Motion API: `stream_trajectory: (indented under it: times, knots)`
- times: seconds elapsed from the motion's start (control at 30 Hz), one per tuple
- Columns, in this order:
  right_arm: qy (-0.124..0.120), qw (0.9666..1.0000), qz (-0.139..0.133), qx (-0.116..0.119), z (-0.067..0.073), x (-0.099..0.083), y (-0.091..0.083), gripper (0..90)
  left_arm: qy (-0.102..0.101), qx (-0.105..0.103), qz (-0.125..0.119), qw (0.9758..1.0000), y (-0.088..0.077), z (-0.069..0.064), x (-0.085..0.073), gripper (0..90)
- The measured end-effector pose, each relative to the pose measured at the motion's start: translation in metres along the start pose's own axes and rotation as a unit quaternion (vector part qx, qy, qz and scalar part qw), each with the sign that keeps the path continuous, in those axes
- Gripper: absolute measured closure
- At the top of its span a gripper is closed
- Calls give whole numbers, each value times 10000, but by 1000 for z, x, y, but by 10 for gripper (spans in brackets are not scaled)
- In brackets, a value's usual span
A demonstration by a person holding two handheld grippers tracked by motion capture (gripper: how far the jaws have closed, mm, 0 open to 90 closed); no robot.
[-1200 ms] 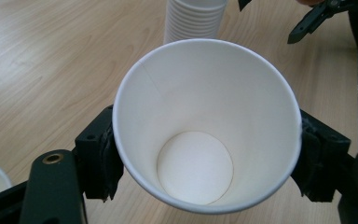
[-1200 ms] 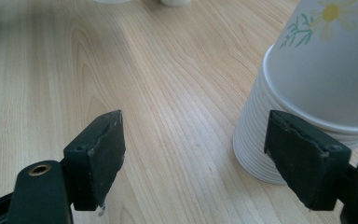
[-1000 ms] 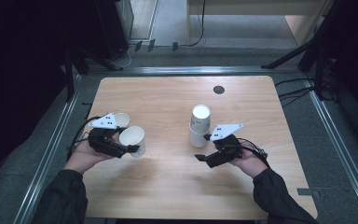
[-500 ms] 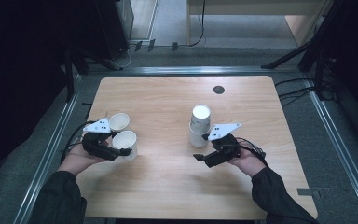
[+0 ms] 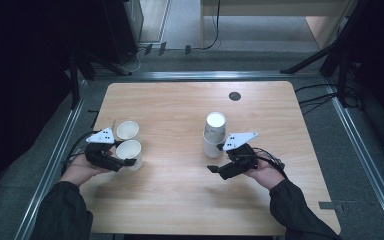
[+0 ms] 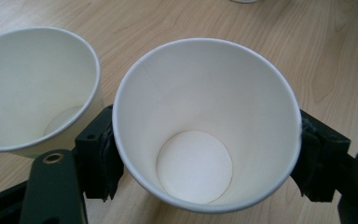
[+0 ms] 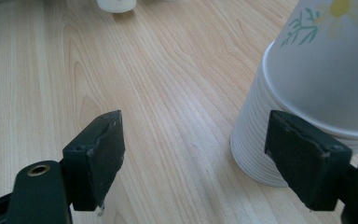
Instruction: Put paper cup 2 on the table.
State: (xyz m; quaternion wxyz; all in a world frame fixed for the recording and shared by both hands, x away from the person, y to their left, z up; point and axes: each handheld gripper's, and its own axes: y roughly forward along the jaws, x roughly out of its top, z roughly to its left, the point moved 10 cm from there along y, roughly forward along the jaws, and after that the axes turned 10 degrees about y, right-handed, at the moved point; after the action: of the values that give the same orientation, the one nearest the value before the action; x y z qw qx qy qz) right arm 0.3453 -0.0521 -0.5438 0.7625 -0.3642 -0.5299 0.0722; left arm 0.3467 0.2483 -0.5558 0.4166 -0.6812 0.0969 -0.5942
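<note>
My left gripper (image 5: 126, 159) is shut on a white paper cup (image 5: 129, 148), mouth up, low over the table's left side. In the left gripper view its black pads (image 6: 103, 158) press on both sides of this empty cup (image 6: 200, 140). A second open cup (image 5: 127, 130) stands just behind it, close beside it at the left of that view (image 6: 32, 88). A stack of upturned cups (image 5: 214, 134) stands mid-table. My right gripper (image 5: 216, 159) is open just in front of the stack; its jaws (image 7: 200, 154) hold nothing, and the flower-printed stack (image 7: 317, 84) is beside the right pad.
The wooden table (image 5: 180, 200) has a small dark round hole (image 5: 234, 96) near its far edge. Metal rails (image 5: 55, 165) run along the sides. Cables (image 5: 275, 160) trail from the right gripper over the table.
My left gripper has carried its cup leftward and down, so it now sits close beside the second cup. The right gripper and the stack have stayed put.
</note>
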Motion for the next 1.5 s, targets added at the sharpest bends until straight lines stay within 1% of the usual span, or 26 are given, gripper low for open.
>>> stream_trajectory:
  times: [0.17, 0.23, 0.43, 0.53, 0.7, 0.83, 1.1, 1.17, 1.2, 1.3, 1.33, 1.4, 1.43, 1.5]
  knots:
    - [-12, 10000, -33, -20, -1, 1, -1, 203, -22, 40, 45, 10000, 2, 4, -4, 235]
    - [-10, 10000, -45, -11, -1, 1, -2, 203, -89, 95, 45, 9999, 3, 7, -4, 235]
    - [-16, 10000, -42, -21, -1, 0, -1, 203, -83, 207, 57, 9997, 2, 13, -8, 234]
    - [-16, 10000, -40, -23, -1, 0, -1, 203, -109, 291, 90, 9995, 2, 16, -14, 233]
    - [-6, 10000, -39, -14, -1, 0, 0, 203, -71, 255, 152, 9995, 5, 15, -16, 233]
    - [-4, 10000, -43, -18, -1, 1, 0, 203, -108, 242, 155, 9995, 5, 14, -18, 232]
    - [-7, 10000, -58, -7, -1, 1, -2, 201, -106, 203, 176, 9996, 6, 11, -18, 226]
    - [-12, 10000, -62, -11, -1, 1, -2, 201, -166, 161, 204, 9995, 6, 11, -18, 219]
    - [-7, 10000, -62, -12, -1, 1, -2, 201, -307, 93, 204, 9993, 6, 10, -18, 213]
    - [-12, 10000, -35, -32, -2, 0, -2, 201, -580, 26, 231, 9980, 6, 11, -18, 166]
    - [-21, 10000, -31, -35, -2, 0, -2, 201, -606, 13, 236, 9979, 6, 11, -19, 161]
    - [-25, 10000, -38, -32, -1, 0, -2, 201, -598, 4, 257, 9979, 6, 10, -19, 151]
    - [-28, 10000, -39, -23, -1, 1, -2, 201, -583, -38, 246, 9980, 6, 9, -18, 150]
    - [-24, 10000, -61, -28, -1, 1, -2, 201, -575, -31, 234, 9981, 6, 8, -17, 137]
